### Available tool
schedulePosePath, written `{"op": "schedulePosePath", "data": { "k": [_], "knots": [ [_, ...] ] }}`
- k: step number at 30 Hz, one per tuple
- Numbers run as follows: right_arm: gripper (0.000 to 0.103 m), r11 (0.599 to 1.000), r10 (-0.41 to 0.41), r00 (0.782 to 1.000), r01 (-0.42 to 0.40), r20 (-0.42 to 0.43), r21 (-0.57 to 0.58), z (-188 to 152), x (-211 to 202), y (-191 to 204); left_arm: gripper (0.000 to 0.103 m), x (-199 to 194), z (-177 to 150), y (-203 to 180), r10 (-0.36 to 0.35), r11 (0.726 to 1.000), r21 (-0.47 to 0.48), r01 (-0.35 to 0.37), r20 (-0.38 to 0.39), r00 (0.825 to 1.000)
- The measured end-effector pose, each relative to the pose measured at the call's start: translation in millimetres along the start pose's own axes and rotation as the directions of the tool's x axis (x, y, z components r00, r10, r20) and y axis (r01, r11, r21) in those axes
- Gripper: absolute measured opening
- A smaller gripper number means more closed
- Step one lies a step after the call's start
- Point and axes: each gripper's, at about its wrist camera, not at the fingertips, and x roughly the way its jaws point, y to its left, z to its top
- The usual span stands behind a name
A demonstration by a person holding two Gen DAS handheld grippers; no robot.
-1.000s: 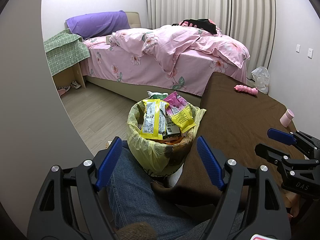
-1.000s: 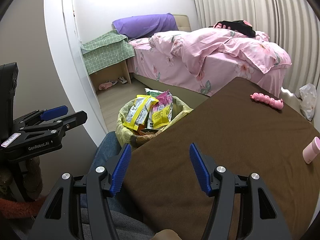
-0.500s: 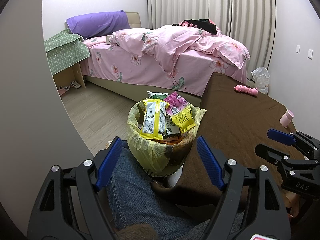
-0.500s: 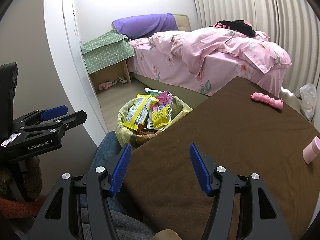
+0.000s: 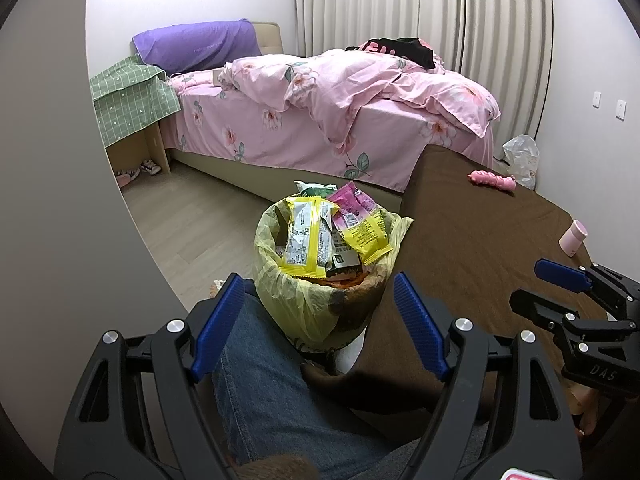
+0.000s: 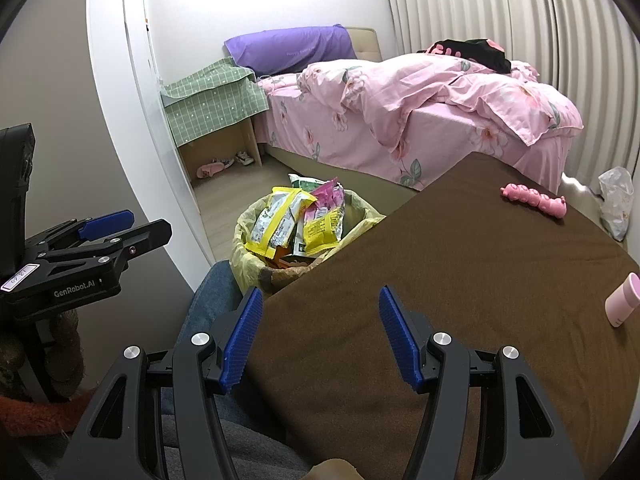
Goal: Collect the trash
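Left wrist view puts the trash bin [image 5: 324, 280] dead ahead of the left gripper [image 5: 316, 320], framed between its spread, empty jaws. A yellow liner bag [image 5: 280, 292] lines the bin, and snack wrappers [image 5: 332, 232] are heaped above its rim (yellow and pink packets stand up out of the pile), so it looks close to full. It stands on the floor against the edge of the brown-covered worktop [image 5: 480, 240], probably so that rubbish can be dropped straight off the edge into it. The person's denim-clad leg [image 5: 264, 380] lies just under the left jaws, touching the bag's near side.

From the right wrist view, the right gripper [image 6: 318, 336] hangs over the near edge of the worktop, its jaws likewise released and holding nothing; the bin sits ahead and to their left. Farther ahead on the cloth lie a pink caterpillar toy [image 6: 534, 198] and, off to the right, a pink cup [image 6: 624, 300] on its side. Neither reads plainly as trash. With no loose wrapper visible on the cloth, collecting seems largely done. Beyond the jaws is a bed [image 6: 420, 120] with pink floral bedding.
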Motion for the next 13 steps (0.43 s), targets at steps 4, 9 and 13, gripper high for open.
{"op": "schedulePosePath", "data": {
  "k": [4, 9, 13],
  "knots": [
    [0.057, 1.0, -0.003, 1.0, 0.003, -0.008, 0.002, -3.4, 2.1, 0.2, 0.073, 2.4, -0.7, -1.2, -0.014, 1.0, 0.006, 0.014, -0.006, 1.0],
    [0.057, 0.999, -0.04, 0.999, 0.039, -0.035, -0.003, -4.1, 8.7, -16.1, 0.073, 24.8, 4.4, -8.1, -0.067, 0.998, 0.002, 0.067, -0.075, 0.995],
    [0.059, 0.979, -0.153, 0.985, 0.161, -0.074, 0.125, -11.9, 28.8, -95.7, 0.076, 78.2, 14.7, -53.2, -0.14, 0.981, 0.113, 0.159, -0.166, 0.976]
  ]
}}
